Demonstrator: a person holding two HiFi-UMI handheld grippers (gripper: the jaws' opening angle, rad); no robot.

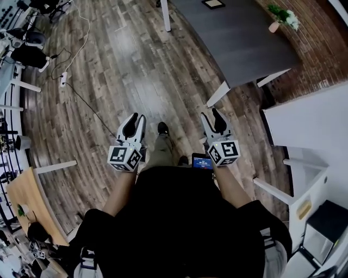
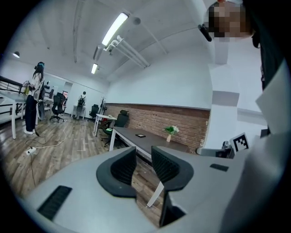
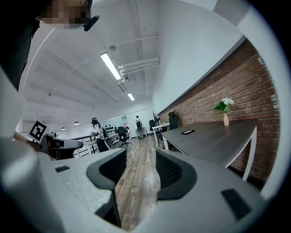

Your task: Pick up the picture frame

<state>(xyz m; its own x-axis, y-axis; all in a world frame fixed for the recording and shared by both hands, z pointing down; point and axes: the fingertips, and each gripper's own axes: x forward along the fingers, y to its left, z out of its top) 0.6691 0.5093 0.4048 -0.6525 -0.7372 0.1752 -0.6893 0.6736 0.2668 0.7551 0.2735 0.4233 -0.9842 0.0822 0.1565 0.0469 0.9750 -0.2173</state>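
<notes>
The picture frame (image 1: 213,4) lies flat at the far end of a dark grey table (image 1: 239,40), well ahead of both grippers. It shows small in the left gripper view (image 2: 140,135) and in the right gripper view (image 3: 187,132). My left gripper (image 1: 136,118) and right gripper (image 1: 213,115) are held at waist height over the wooden floor, short of the table's near corner. Both stand open with nothing between the jaws, as the left gripper (image 2: 143,157) and right gripper (image 3: 141,157) show in their own views.
A vase of flowers (image 1: 284,19) stands on the table's right side by the brick wall. White cabinets (image 1: 310,130) lie to the right. A wooden desk (image 1: 22,195) is at lower left. A cable (image 1: 81,32) runs over the floor. A person (image 3: 97,132) stands far off.
</notes>
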